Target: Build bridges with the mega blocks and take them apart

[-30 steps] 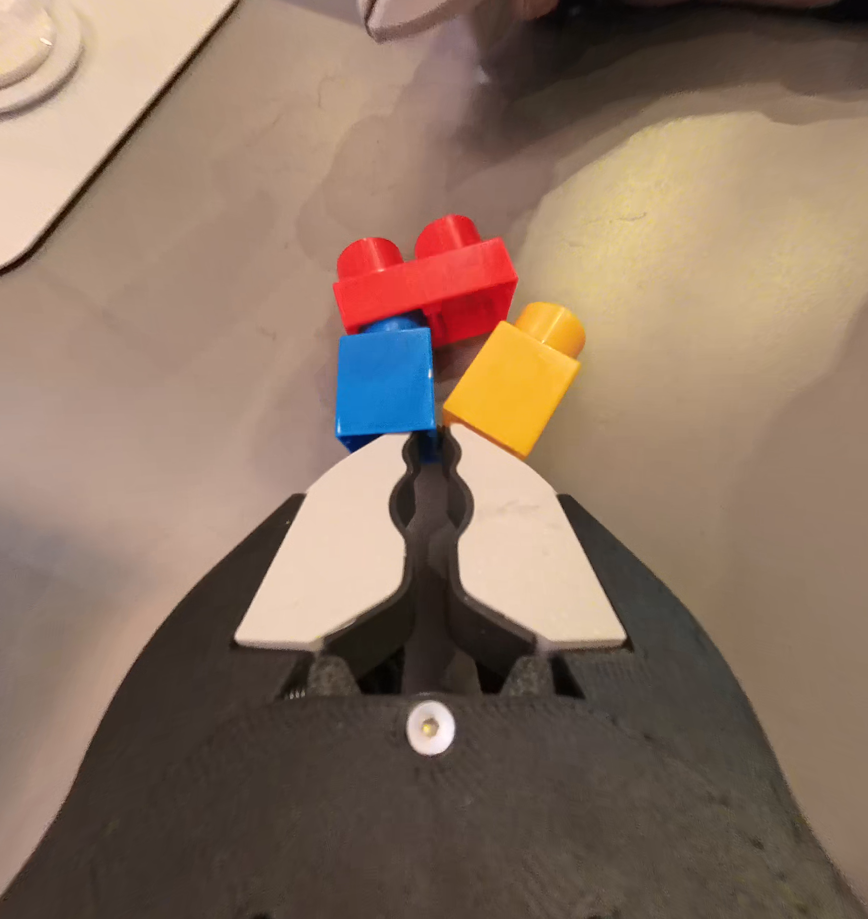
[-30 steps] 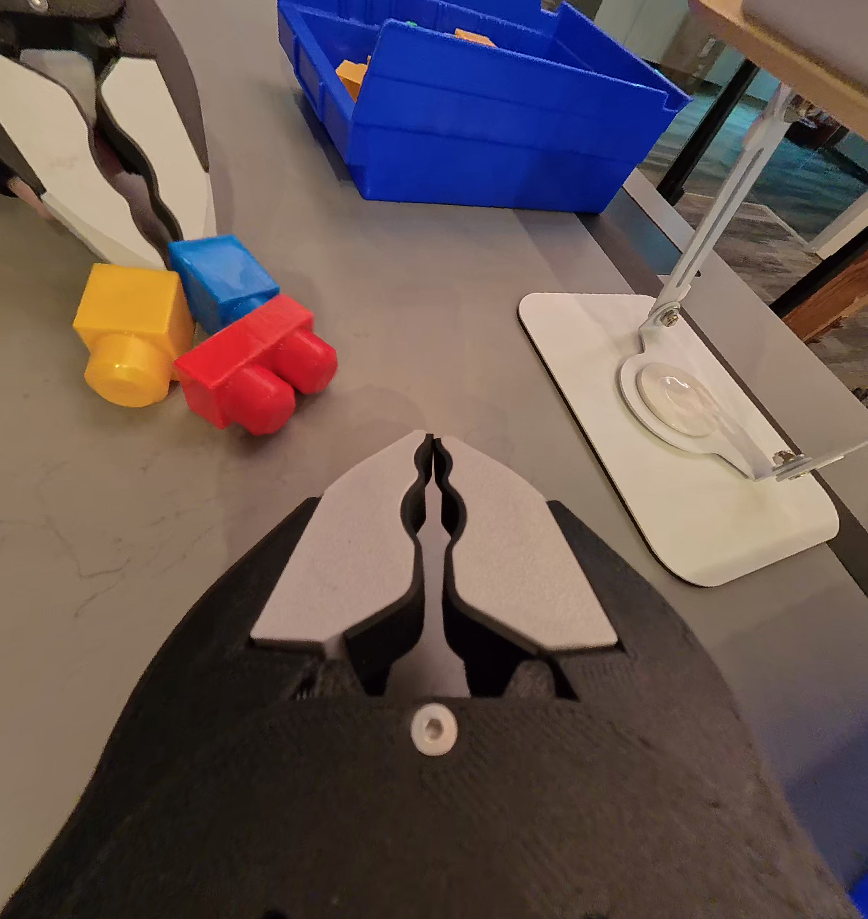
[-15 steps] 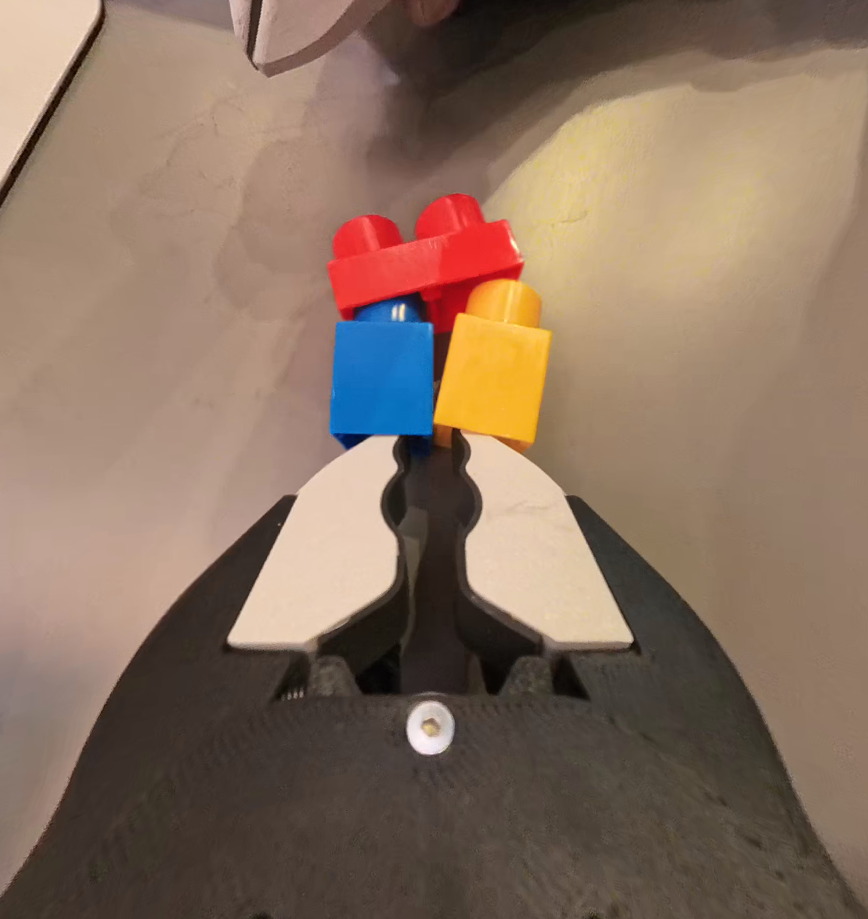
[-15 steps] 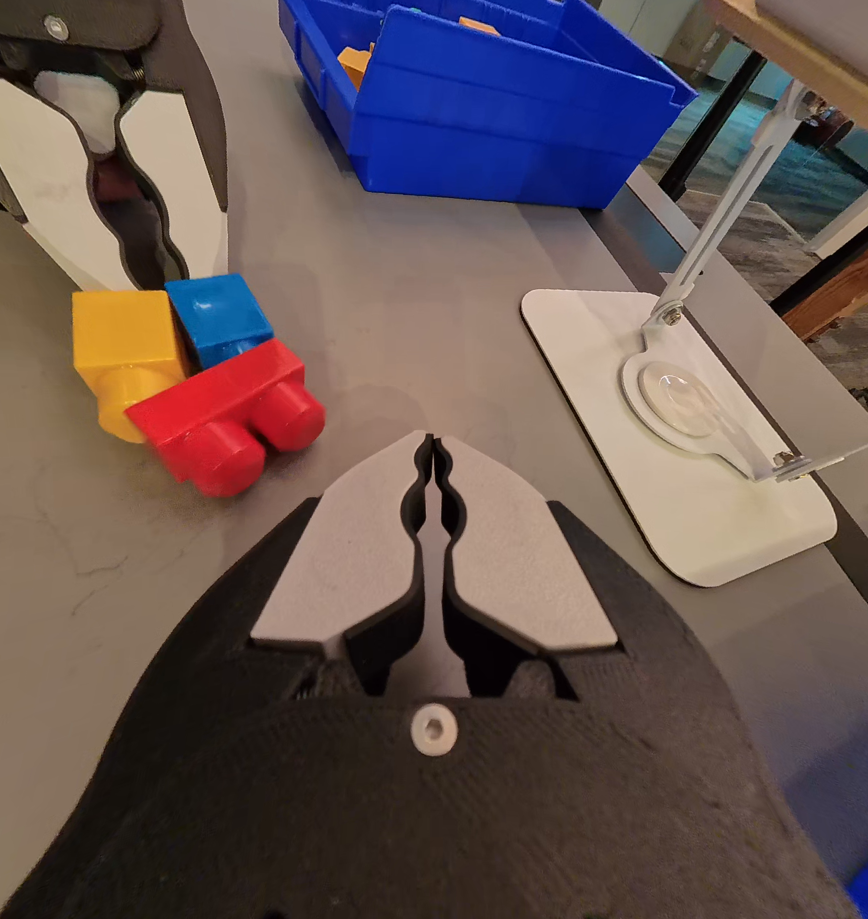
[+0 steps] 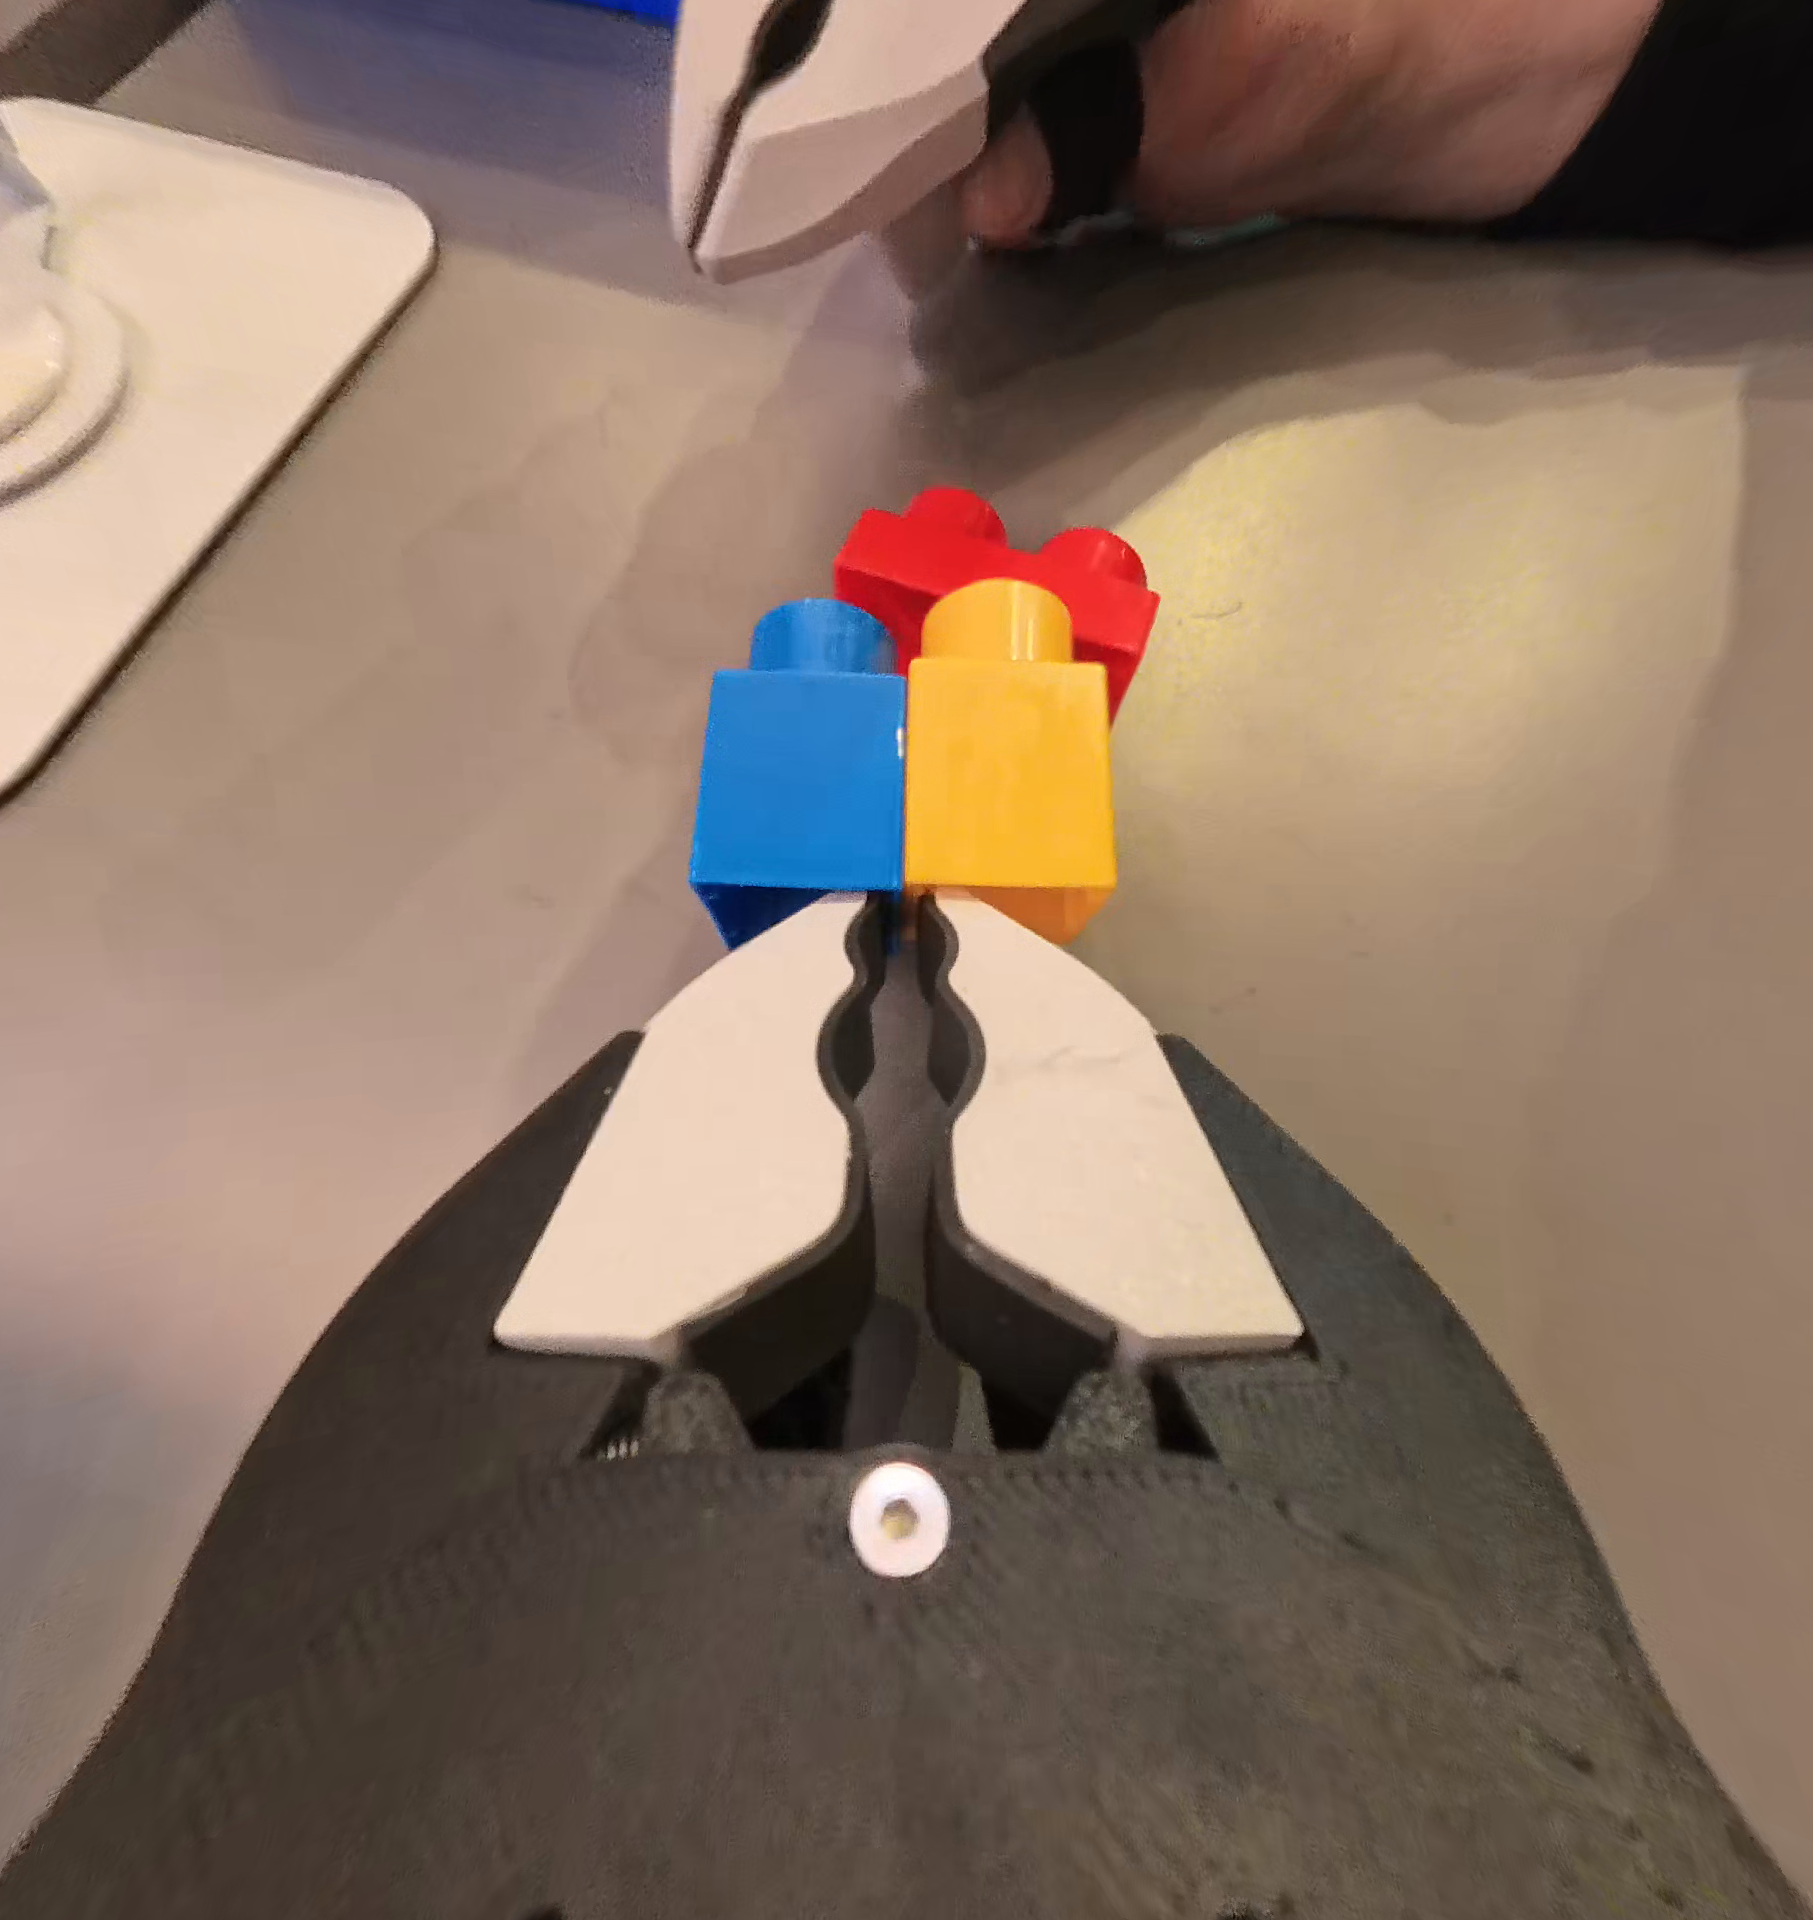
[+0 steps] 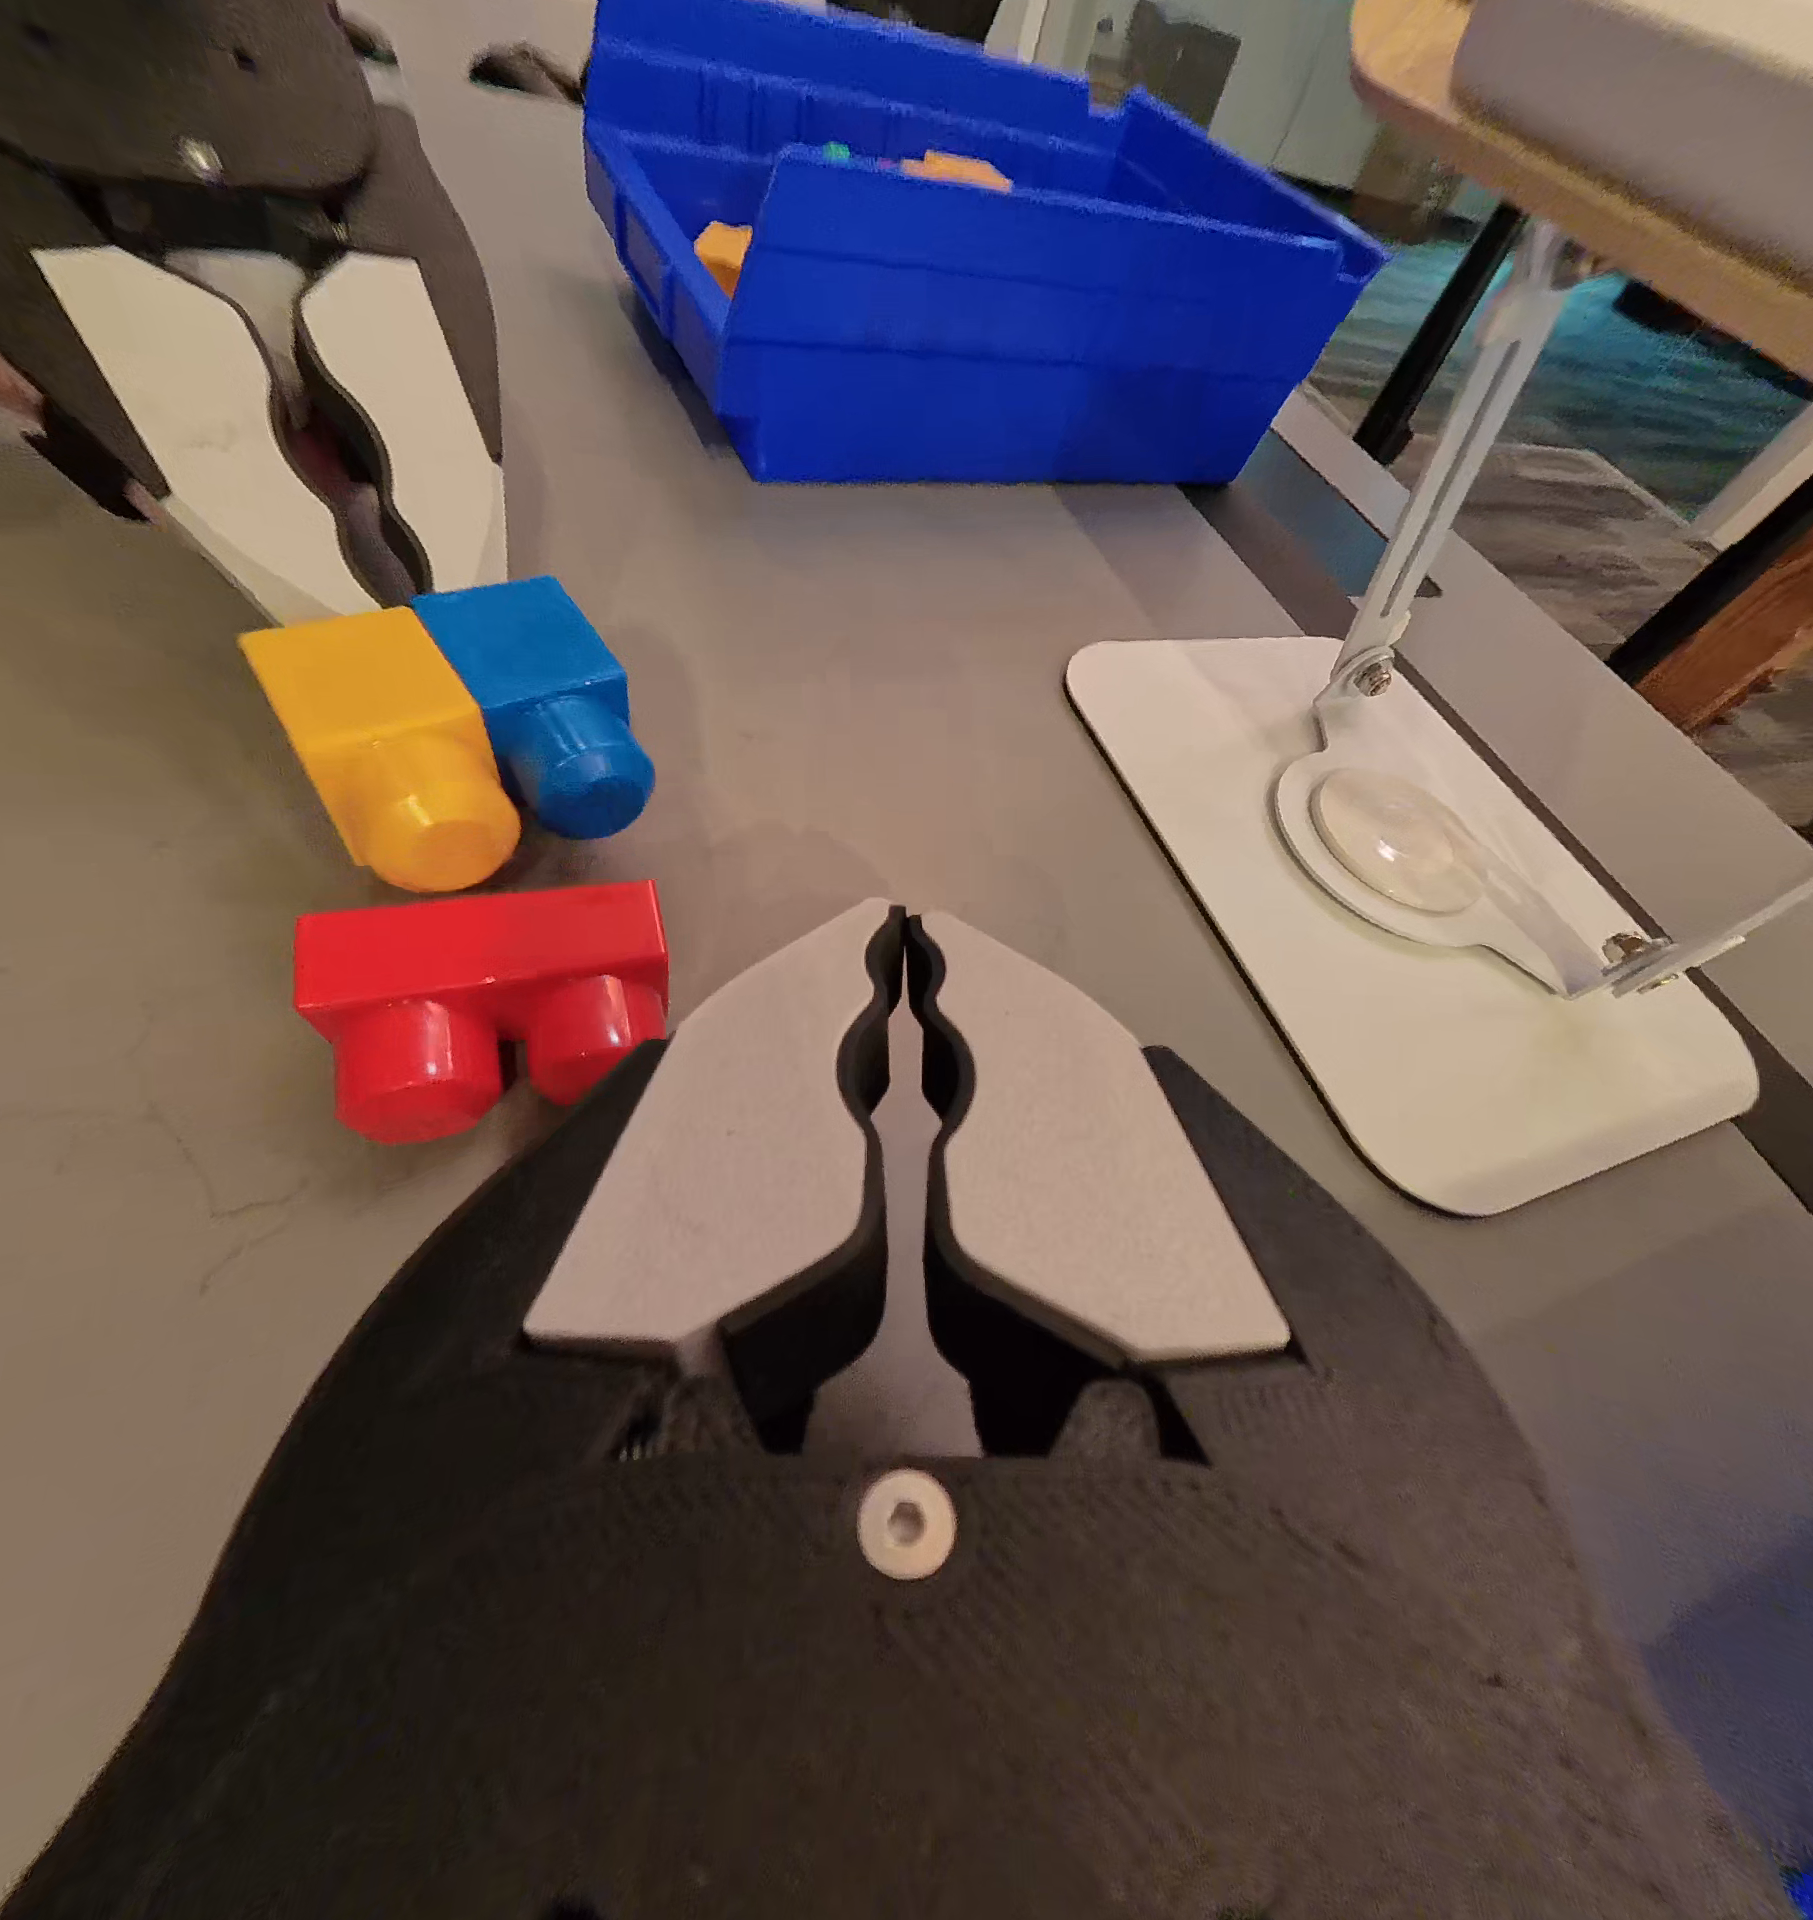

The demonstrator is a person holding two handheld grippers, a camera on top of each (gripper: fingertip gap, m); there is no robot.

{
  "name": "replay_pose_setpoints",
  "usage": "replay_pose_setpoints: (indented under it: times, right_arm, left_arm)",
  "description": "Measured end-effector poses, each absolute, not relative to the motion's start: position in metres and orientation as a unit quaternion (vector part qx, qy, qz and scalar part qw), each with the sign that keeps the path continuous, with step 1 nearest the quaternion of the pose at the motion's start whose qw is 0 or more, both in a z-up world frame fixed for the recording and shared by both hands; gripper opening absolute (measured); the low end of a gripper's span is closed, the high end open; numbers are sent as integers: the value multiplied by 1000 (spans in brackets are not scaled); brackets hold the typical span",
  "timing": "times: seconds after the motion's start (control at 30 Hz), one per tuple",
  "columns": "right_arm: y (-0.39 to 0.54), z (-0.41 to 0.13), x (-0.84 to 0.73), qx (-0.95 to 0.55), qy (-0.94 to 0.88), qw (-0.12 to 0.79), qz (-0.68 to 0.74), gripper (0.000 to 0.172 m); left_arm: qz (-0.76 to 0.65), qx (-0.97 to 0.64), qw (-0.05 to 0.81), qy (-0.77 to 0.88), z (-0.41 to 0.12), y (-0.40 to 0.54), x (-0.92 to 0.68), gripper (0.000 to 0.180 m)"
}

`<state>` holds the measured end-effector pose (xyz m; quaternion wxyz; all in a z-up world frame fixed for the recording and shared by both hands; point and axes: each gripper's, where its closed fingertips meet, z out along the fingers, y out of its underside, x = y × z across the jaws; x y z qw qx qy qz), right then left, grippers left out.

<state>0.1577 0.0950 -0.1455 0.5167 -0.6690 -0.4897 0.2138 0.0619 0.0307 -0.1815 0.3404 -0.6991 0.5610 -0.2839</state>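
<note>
Currently I am pinching the adjoining walls of the blue block (image 5: 798, 790) and yellow block (image 5: 1006, 790), lying at frame centre, with my left gripper (image 5: 907, 914). Holding them square should help in seating the loose red block (image 6: 481, 966). My right gripper (image 6: 904, 925) is hovering lower centre, pressed together on nothing. No writing is showing.

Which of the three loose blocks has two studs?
The red block, the wide one lying apart from the others; the yellow block and blue block have one each.
</note>
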Motion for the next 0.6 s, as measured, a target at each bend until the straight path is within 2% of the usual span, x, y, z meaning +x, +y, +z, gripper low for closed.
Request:
replay_pose_setpoints:
  times: [0.17, 0.27, 0.37, 0.6]
  right_arm:
    - [76, -109, 154, -622, -485, 537, 299, 6]
    - [65, -101, 146, -624, -450, 504, 392, 20]
    - [60, -97, 134, -639, -393, 442, 492, 43]
    - [35, -92, 110, -629, -335, 316, 627, 59]
  left_arm:
    - [-298, -677, 396, 544, -152, 39, 56, 5]
    - [-250, -657, 440, 559, -137, 43, 57, 5]
    - [-193, -632, 480, 577, -122, 44, 64, 5]
    - [-112, -595, 535, 589, -96, 45, 81, 5]
